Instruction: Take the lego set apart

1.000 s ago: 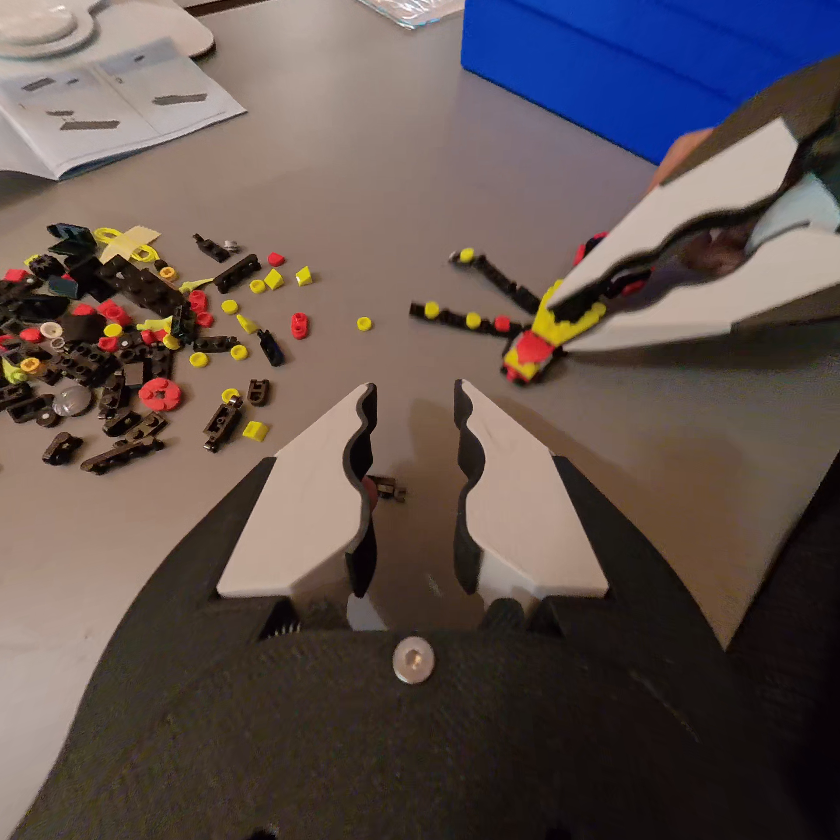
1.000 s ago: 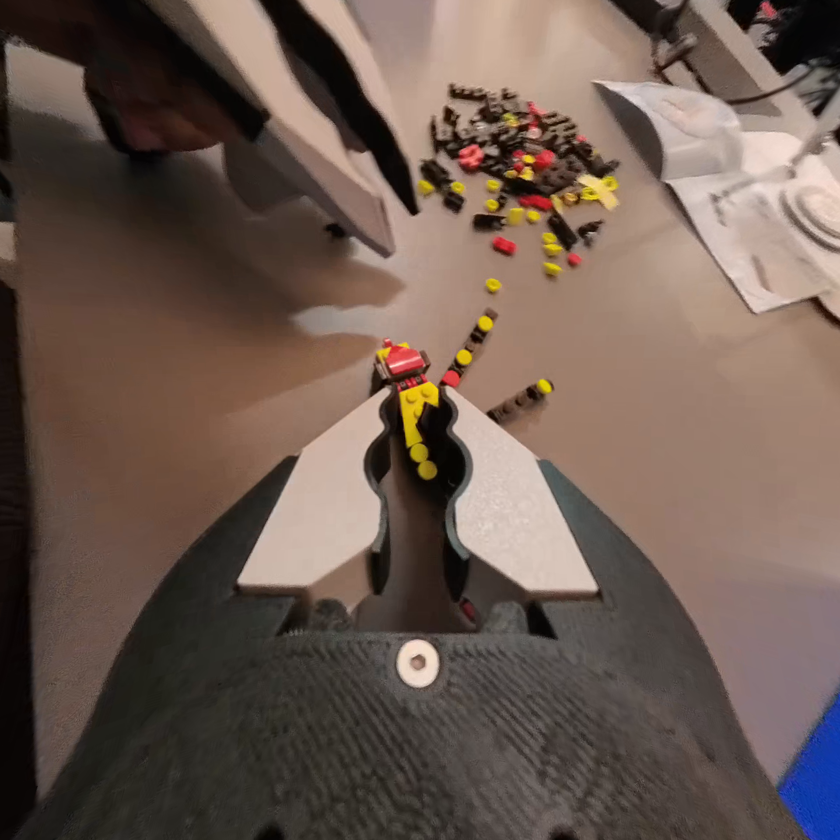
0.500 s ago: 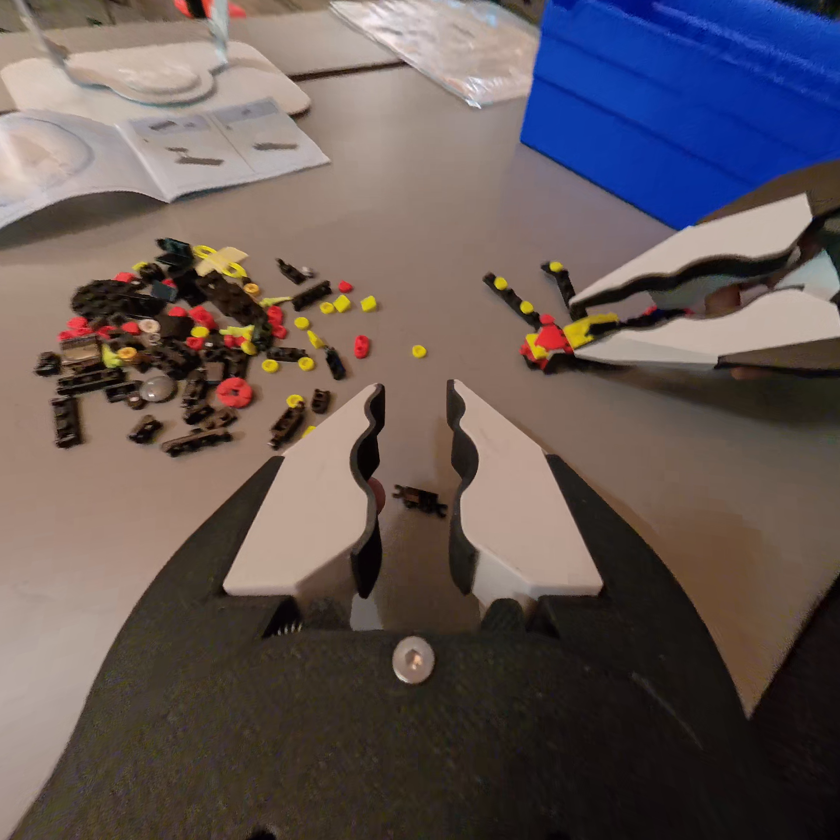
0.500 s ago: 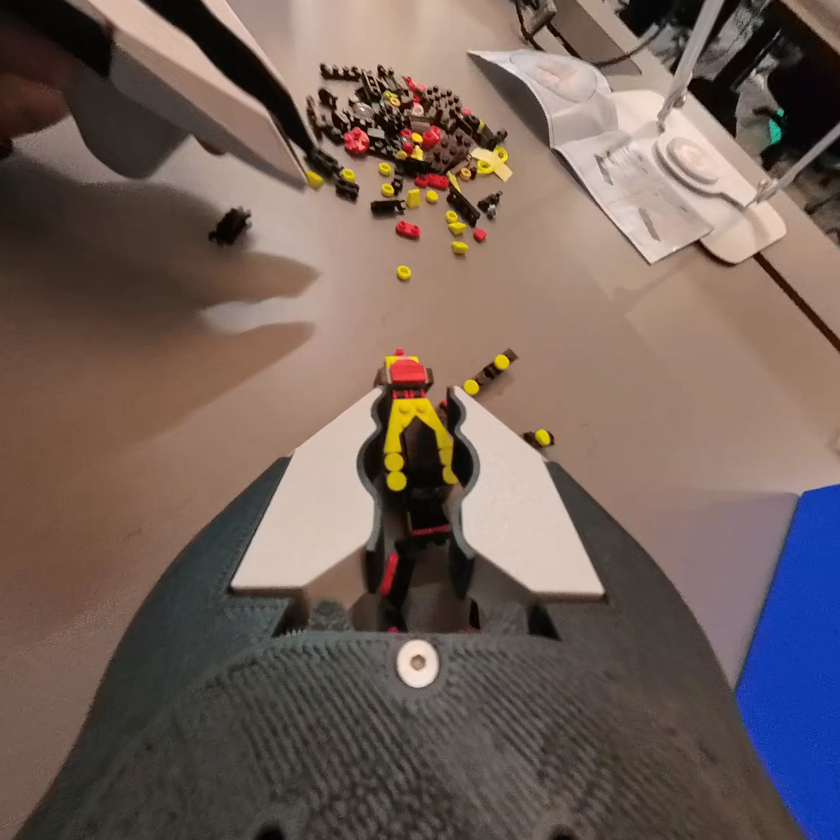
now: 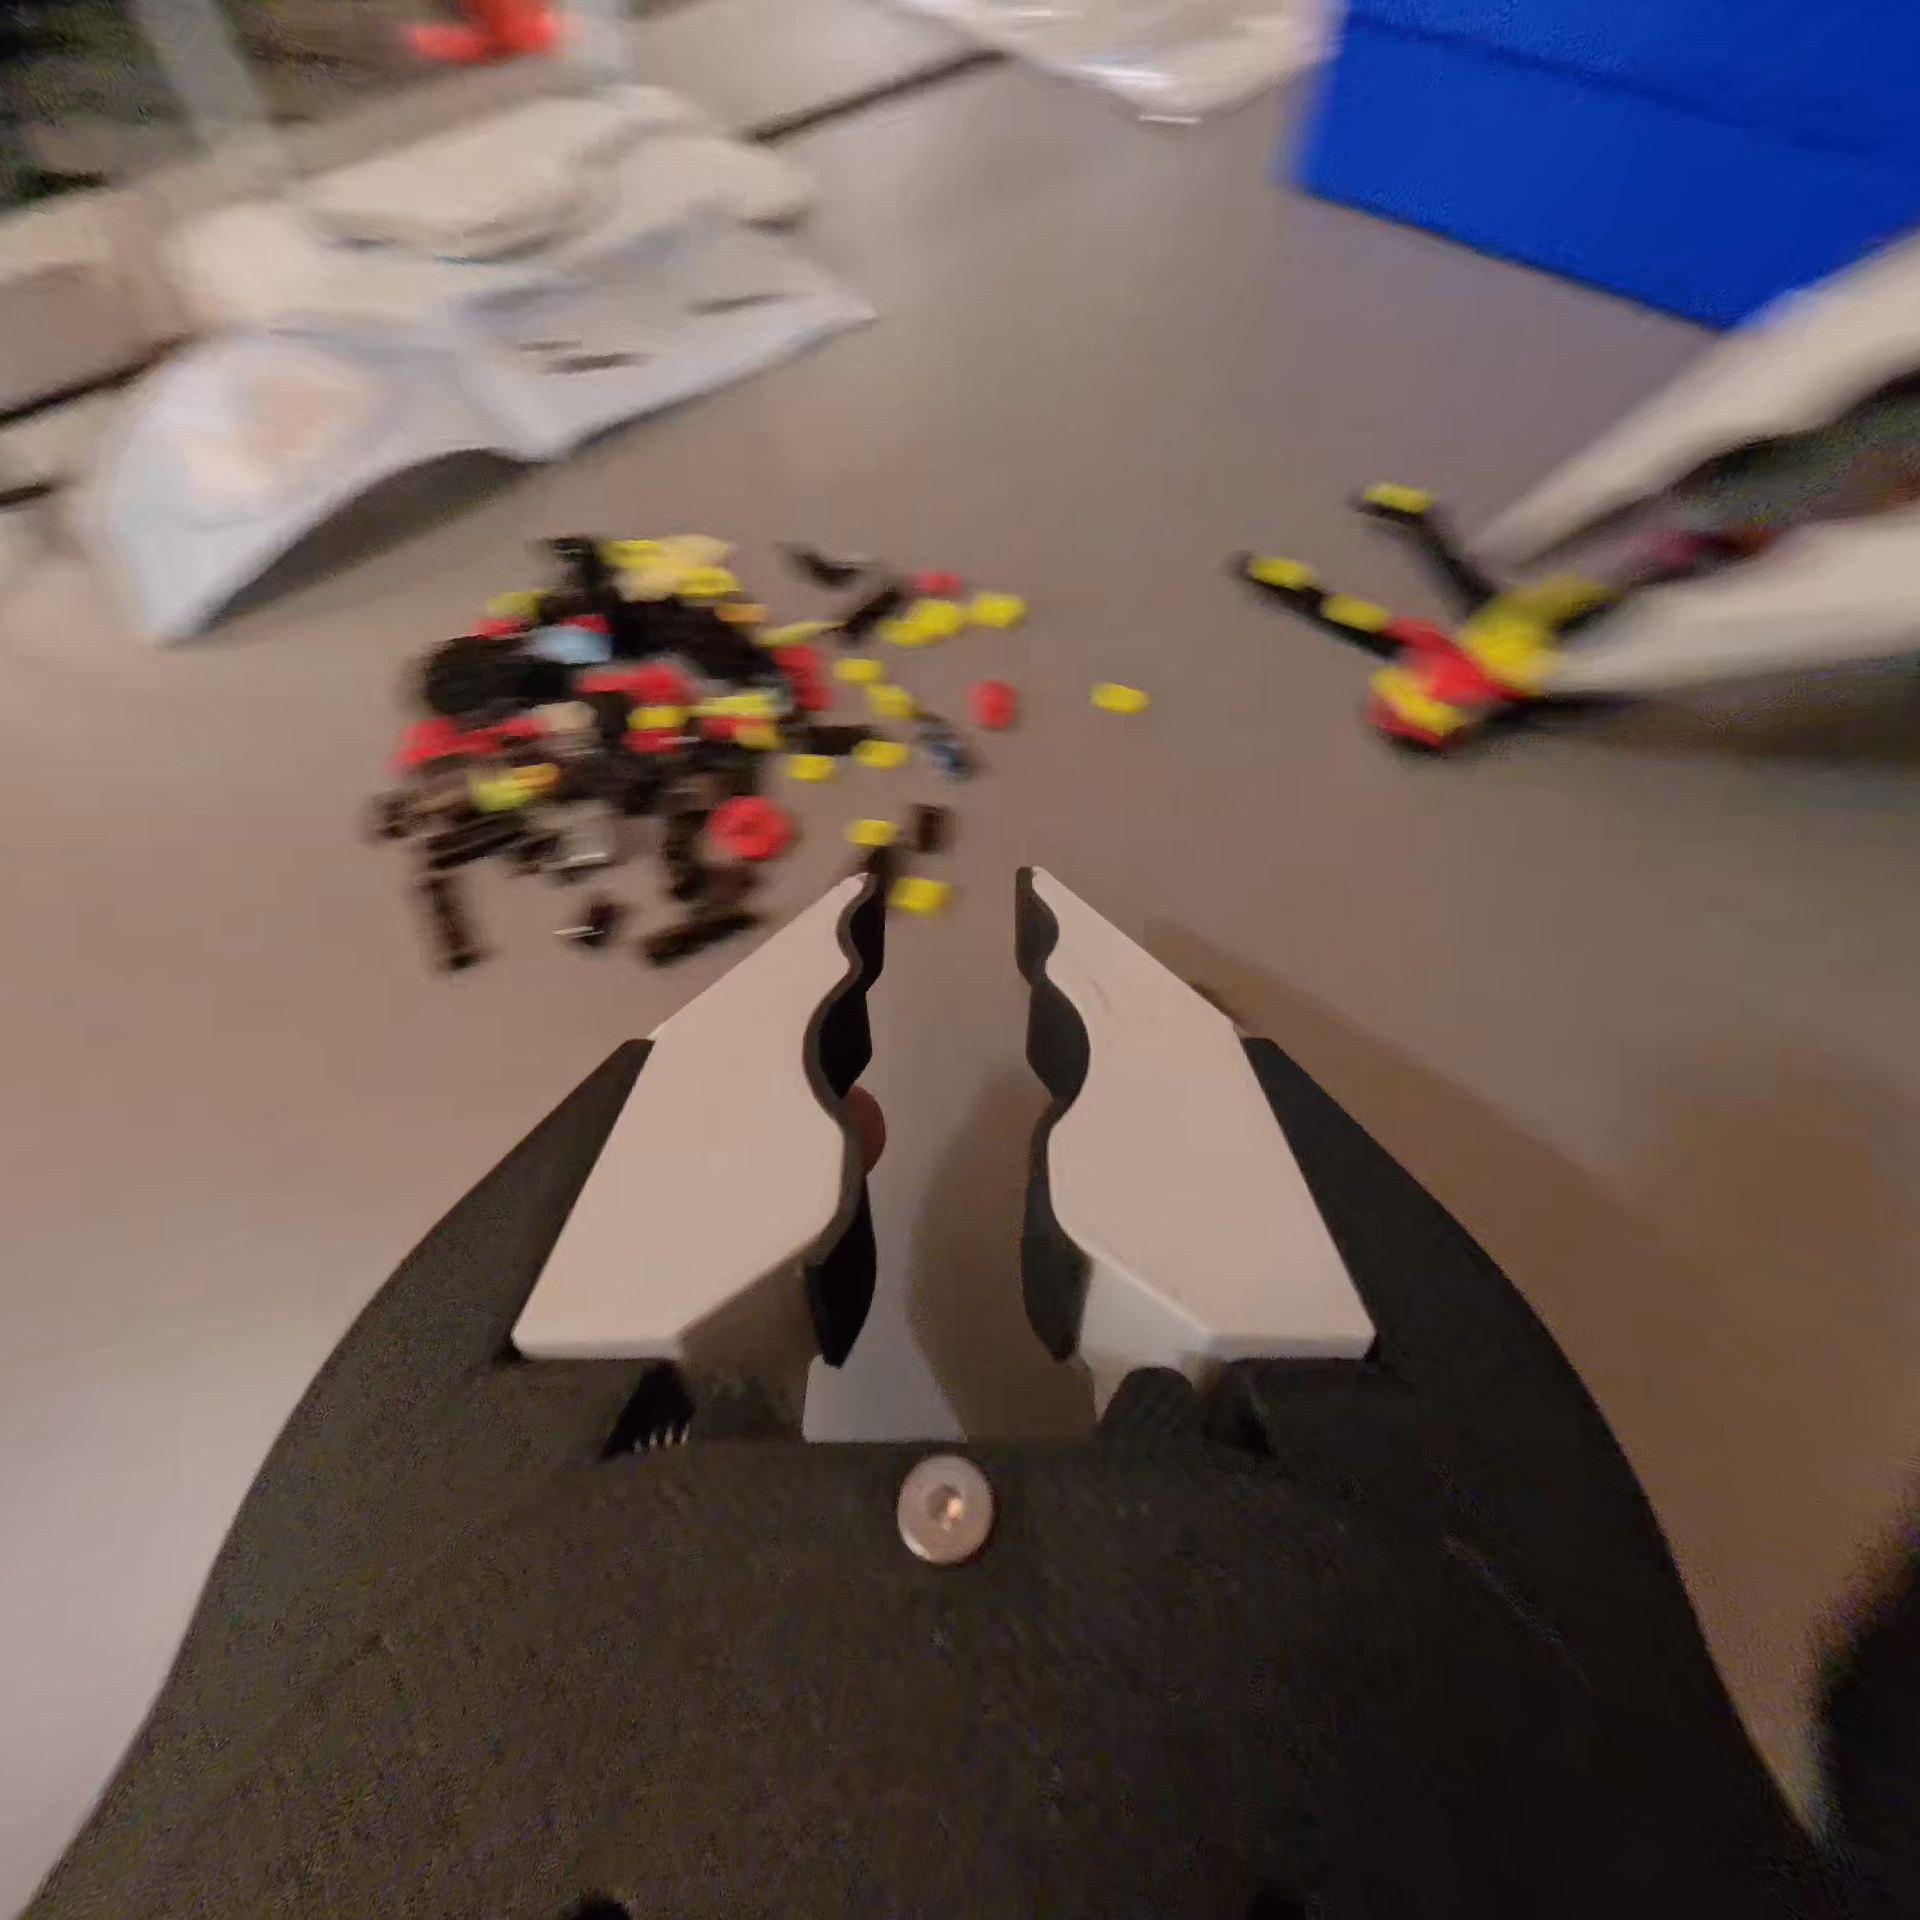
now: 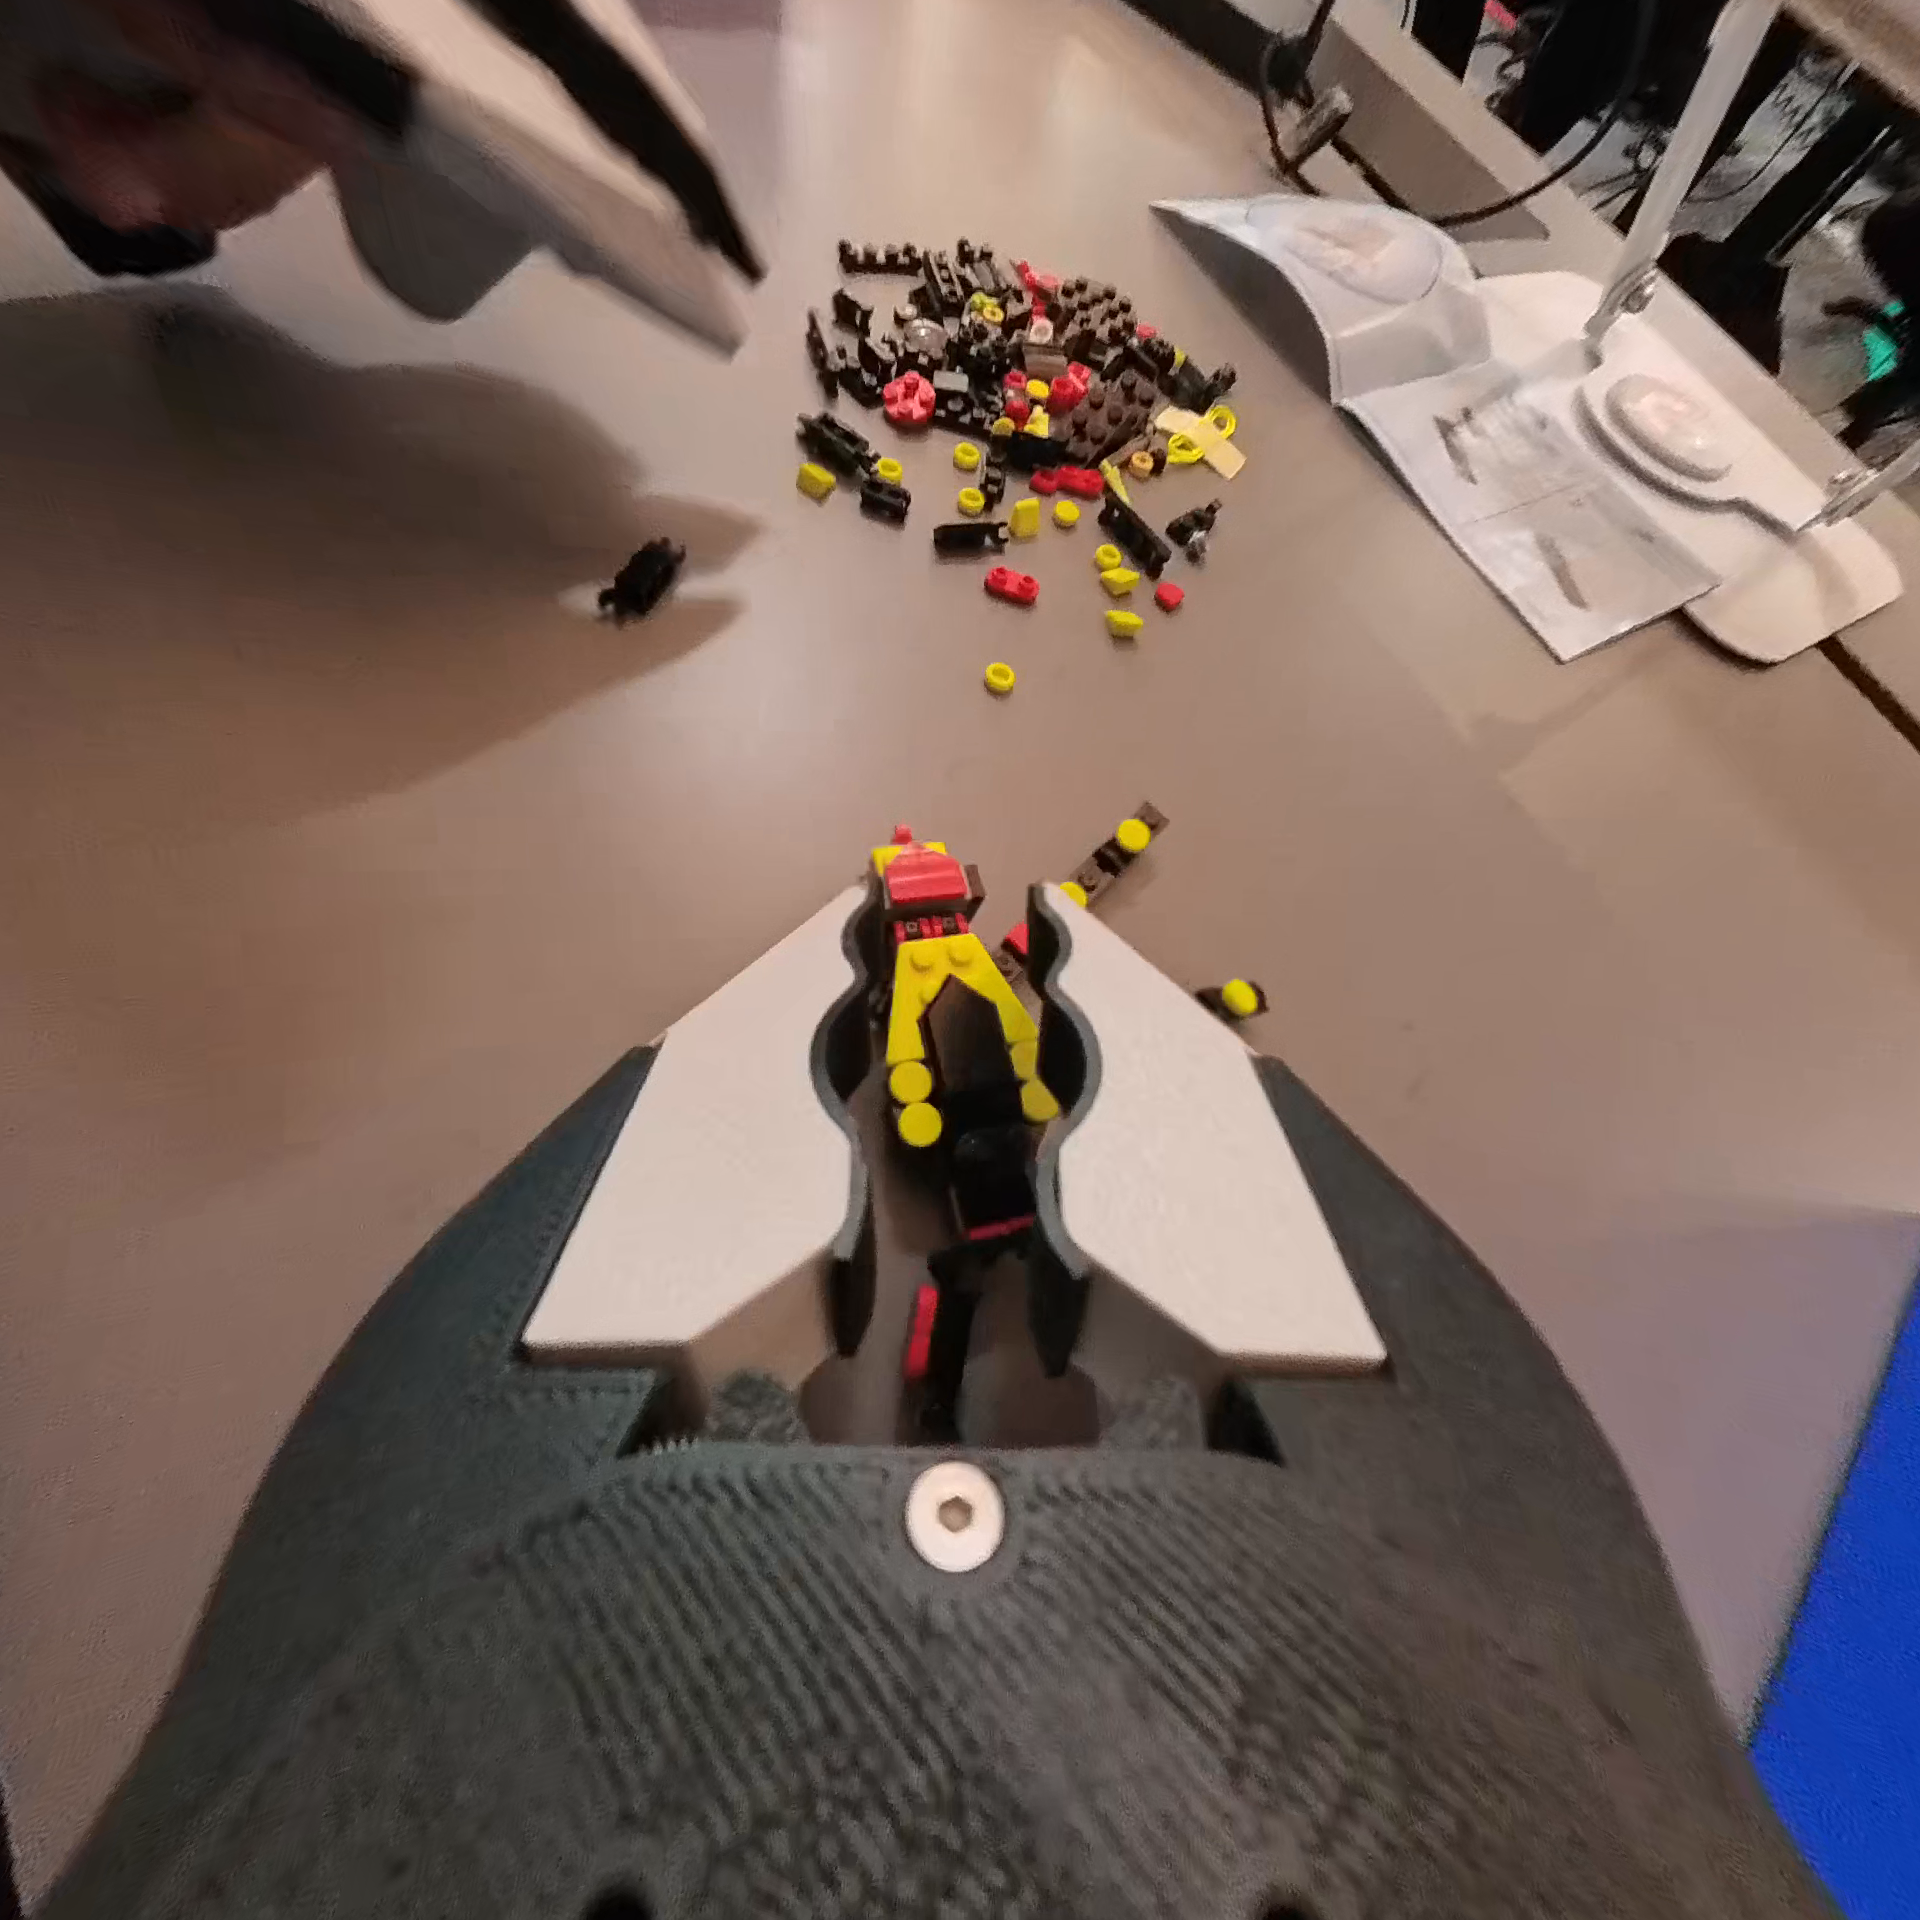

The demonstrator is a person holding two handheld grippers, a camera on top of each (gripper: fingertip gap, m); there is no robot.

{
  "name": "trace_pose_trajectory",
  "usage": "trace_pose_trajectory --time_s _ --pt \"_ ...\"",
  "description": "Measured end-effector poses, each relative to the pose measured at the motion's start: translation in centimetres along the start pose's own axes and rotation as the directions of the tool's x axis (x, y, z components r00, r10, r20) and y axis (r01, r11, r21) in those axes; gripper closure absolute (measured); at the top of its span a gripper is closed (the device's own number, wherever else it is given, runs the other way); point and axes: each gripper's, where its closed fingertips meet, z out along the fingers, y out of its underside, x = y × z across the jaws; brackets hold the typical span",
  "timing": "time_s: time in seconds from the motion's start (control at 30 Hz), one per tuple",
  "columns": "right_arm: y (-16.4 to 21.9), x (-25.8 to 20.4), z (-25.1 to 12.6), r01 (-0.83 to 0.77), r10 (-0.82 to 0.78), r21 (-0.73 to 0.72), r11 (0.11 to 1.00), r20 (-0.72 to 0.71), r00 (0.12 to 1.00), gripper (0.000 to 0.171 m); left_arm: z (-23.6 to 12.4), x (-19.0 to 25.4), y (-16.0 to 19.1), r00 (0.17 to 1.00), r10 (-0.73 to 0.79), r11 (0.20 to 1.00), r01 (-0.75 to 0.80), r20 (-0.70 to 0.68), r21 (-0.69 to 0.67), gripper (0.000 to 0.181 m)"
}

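The lego model (image 6: 956, 997), yellow, red and black, lies between the jaws of my right gripper (image 6: 951, 904), which is shut on it low over the table. Its black legs with yellow studs (image 6: 1117, 852) stick out to the right. In the blurred left wrist view the model (image 5: 1455, 665) shows at the right, held by the right gripper (image 5: 1621, 613). My left gripper (image 5: 945, 883) is open and empty, raised over the table; it also shows in the right wrist view (image 6: 582, 177) at the upper left. A small black piece (image 6: 639, 587) lies loose on the table below it.
A pile of loose black, red and yellow pieces (image 6: 1018, 416) lies ahead, also in the left wrist view (image 5: 665, 727). An open instruction booklet (image 6: 1507, 447) and a white stand base (image 6: 1766, 540) lie behind it. A blue bin (image 5: 1610, 135) stands at the right. My right fingertips sit around 15 cm from my left ones. The small black piece (image 6: 639, 587) lies some 5 cm from my left tips, 11 cm from my right tips.
My left gripper has lifted and moved, blurring its view; the small black piece no longer shows between its fingers. My right gripper still holds the model, drawn back slightly.
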Motion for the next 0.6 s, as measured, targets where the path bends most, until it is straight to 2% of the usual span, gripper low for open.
trace_pose_trajectory --time_s 0.03,0.07,0.23,0.33,0.4,0.47,0.6 --pt "-0.3 0.2 -0.1 0.005 -0.005 0.016 1.0 -0.014 1.0 0.146 -0.7 2.1 0.5 0.988 0.034 0.999 -0.035 -0.15 -0.003 0.156" --pt "-0.7 0.4 -0.3 0.002 -0.002 0.034 0.999 -0.027 1.0 0.147 -1.4 3.3 0.9 0.971 0.043 0.999 -0.046 -0.234 -0.006 0.155" --pt "-1.4 0.9 -0.8 -0.085 0.086 0.078 0.993 -0.01 0.996 0.146 -0.9 3.6 1.3 0.974 0.022 0.998 -0.034 -0.226 -0.047 0.138" --pt "-1.3 1.3 -1.1 -0.153 0.155 0.066 0.986 -0.019 0.988 0.143 -0.4 4.9 2.1 0.965 0.05 0.992 -0.077 -0.257 -0.097 0.124" --pt "-1.8 0.7 -1.6 -0.232 0.232 0.068 0.97 -0.001 0.973 0.139 0.0 4.8 2.6 0.972 0.075 0.985 -0.107 -0.222 -0.136 0.119" --pt "-2.5 -0.3 -2.2 -0.246 0.244 0.093 0.965 0.033 0.969 0.138 0.4 4.8 2.9 0.976 0.084 0.981 -0.116 -0.201 -0.153 0.121" --pt "-2.0 -0.3 -2.9 -0.186 0.187 0.093 0.978 -0.001 0.982 0.14 1.1 4.5 3.9 0.979 0.107 0.967 -0.143 -0.171 -0.209 0.138"
